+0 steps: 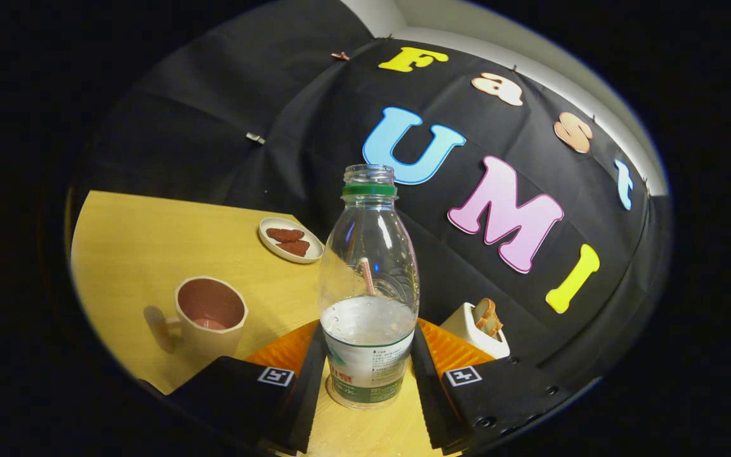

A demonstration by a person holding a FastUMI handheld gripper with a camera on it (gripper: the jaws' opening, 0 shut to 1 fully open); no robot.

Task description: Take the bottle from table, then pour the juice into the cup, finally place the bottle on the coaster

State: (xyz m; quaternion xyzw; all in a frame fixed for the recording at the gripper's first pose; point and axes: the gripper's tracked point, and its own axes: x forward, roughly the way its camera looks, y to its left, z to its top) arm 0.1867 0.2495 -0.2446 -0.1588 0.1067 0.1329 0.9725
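Observation:
A clear plastic bottle with a green neck ring and no cap stands upright between my fingers. Whitish liquid fills its lower part, and a thin pink stick shows inside. My gripper is shut on the bottle's labelled lower part, one finger pressing on each side. An orange ribbed coaster lies on the table just behind the bottle, showing on both sides of it. I cannot tell whether the bottle's base rests on the wood or hangs just above it. The beige cup, with a pinkish inside and a handle on its left, stands beyond the left finger.
A small white plate with two red-brown pieces sits farther back on the yellow wooden table. A white toaster-like box holding a bread slice stands beyond the right finger, near the black cloth wall.

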